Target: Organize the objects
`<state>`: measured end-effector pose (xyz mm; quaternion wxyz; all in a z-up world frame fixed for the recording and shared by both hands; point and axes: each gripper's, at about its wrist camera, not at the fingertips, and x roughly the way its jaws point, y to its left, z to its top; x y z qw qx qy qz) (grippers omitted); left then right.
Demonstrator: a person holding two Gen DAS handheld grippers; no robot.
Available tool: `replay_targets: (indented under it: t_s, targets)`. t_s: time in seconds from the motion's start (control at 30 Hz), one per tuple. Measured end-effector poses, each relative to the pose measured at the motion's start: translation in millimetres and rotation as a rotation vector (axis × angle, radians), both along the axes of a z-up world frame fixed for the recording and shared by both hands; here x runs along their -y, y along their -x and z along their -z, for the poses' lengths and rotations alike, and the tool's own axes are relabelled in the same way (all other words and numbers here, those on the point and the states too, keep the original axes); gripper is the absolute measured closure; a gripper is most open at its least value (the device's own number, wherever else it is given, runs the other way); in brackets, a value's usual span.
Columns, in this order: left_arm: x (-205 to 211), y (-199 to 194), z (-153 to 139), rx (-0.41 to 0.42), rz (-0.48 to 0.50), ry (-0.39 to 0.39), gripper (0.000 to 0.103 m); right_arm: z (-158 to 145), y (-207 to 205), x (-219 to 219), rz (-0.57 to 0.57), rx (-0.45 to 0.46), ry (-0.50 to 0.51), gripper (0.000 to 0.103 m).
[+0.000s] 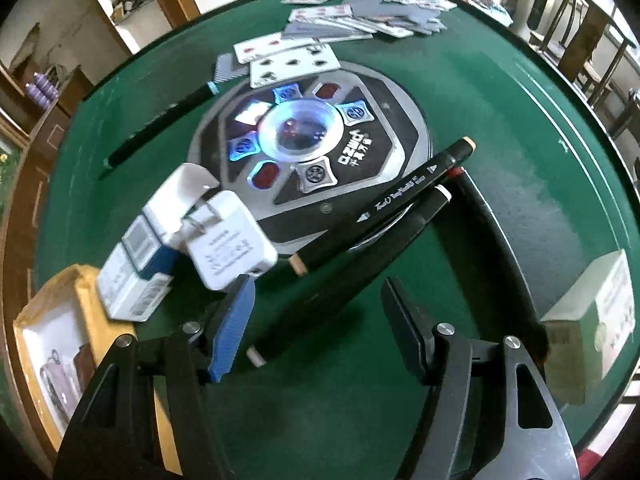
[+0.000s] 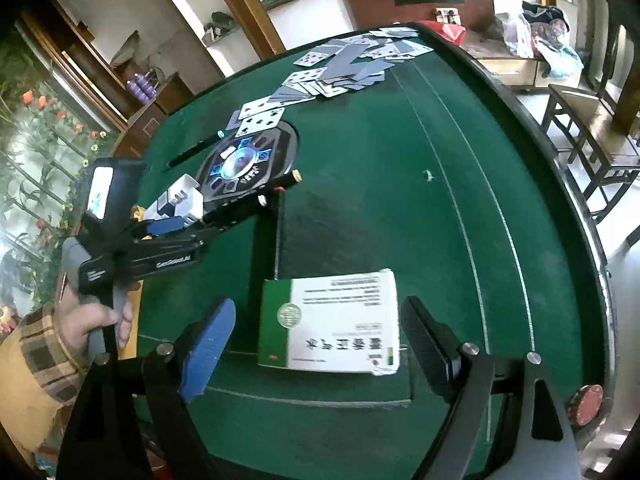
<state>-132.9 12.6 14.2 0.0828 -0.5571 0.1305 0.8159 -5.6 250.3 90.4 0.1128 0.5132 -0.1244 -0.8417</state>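
Approach step: left gripper (image 1: 316, 312), jaws spread, nears the black marker pens (image 1: 360, 236); right gripper (image 2: 316, 344), jaws spread, straddles the green-and-white cardboard box (image 2: 332, 320) low in frame; closing comes next

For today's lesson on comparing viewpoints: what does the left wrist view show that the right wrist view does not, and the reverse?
Only the left wrist view: the printed lettering on the black marker and the open cardboard box at the table's edge.

Only the right wrist view: the hand gripping the left gripper, the full green-and-white medicine box between the open right gripper's fingers, and red chips at the rim.

Both: the green table, the lit round panel, the white charger, scattered playing cards.
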Motion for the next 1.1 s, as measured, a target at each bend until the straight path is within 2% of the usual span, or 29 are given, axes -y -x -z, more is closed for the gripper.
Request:
replay_targets:
  t_s: [0.13,0.17,0.2,0.23,0.27,0.3,0.33,0.43,0.5,0.63,0.77,0.87,1.0,1.07,1.1]
  targets:
    - [-3.3,6.6,4.2,0.007,0.004,-0.017,0.037,0.2,-0.2,-7.1,0.000,0.003,-0.005,0.018]
    - [-3.6,6.9,4.0,0.013,0.004,-0.032,0.040,0.3,0.2,-8.4,0.000,0.004,-0.006,0.018]
    - [-4.6,4.9,3.8,0.014,0.005,-0.051,0.055,0.9,1.2,-9.6,-0.001,0.006,-0.006,0.018]
    - [-6.0,2.6,2.9,0.014,0.008,-0.066,0.063,1.0,2.0,-10.1,-0.003,0.007,-0.005,0.018]
    - [-11.5,-2.2,2.1,0.012,0.019,-0.060,0.076,1.7,3.1,-10.0,-0.007,0.009,-0.003,0.018]
    - [-15.9,-5.6,2.1,0.013,0.028,-0.052,0.086,2.5,5.0,-8.9,-0.016,0.010,0.000,0.018]
    - [-20.1,-9.9,2.3,0.015,0.037,-0.046,0.089,2.7,6.2,-8.1,-0.021,0.010,0.002,0.018]
    - [-19.3,-27.2,2.5,0.033,0.018,-0.085,0.089,5.0,14.3,1.3,-0.051,0.009,0.001,0.018]
    - [-8.1,-42.0,2.5,0.050,-0.035,-0.133,0.089,6.1,23.1,11.0,-0.078,0.000,0.002,0.018]
    - [13.0,-75.5,0.8,0.076,-0.100,-0.179,0.089,15.5,46.7,36.6,-0.151,0.022,-0.002,0.019]
    - [37.2,-108.4,-0.5,0.092,-0.173,-0.217,0.089,30.9,74.4,67.6,-0.225,0.056,-0.041,0.037]
    - [46.3,-123.6,-1.5,0.095,-0.207,-0.220,0.089,50.8,93.9,89.8,-0.262,0.104,-0.107,0.048]
    - [48.1,-126.4,-1.6,0.091,-0.244,-0.225,0.088,71.2,106.4,102.1,-0.276,0.162,-0.140,0.066]
    - [45.7,-120.9,-2.1,0.095,-0.253,-0.208,0.087,72.0,105.0,109.8,-0.295,0.141,-0.181,0.074]
    - [44.1,-118.1,-1.9,0.094,-0.251,-0.200,0.085,72.9,103.6,115.6,-0.307,0.129,-0.209,0.083]
